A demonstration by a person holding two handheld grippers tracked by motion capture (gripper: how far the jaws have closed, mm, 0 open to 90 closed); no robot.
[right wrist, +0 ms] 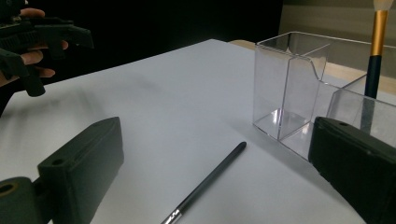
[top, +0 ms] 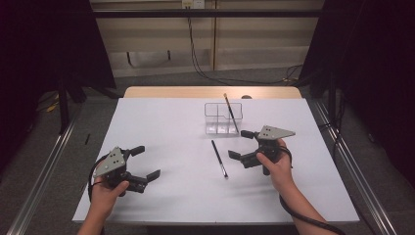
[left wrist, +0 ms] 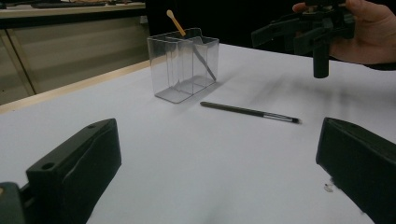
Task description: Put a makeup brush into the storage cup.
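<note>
Done: one brush [top: 231, 113] stood in the clear organizer [top: 223, 118].
Left: black brush [top: 219, 157] lay on the surface [top: 161, 122].
Tongs: left tongs [top: 145, 163] and right tongs [top: 241, 145] both spread, empty.

My table [top: 161, 122] carries a white sheet over nearly all its top, wood showing along the far edge. A clear compartmented holder [top: 223, 118] stands on it. Just in front of the holder, a dark brush [top: 219, 157] lies flat.
</note>
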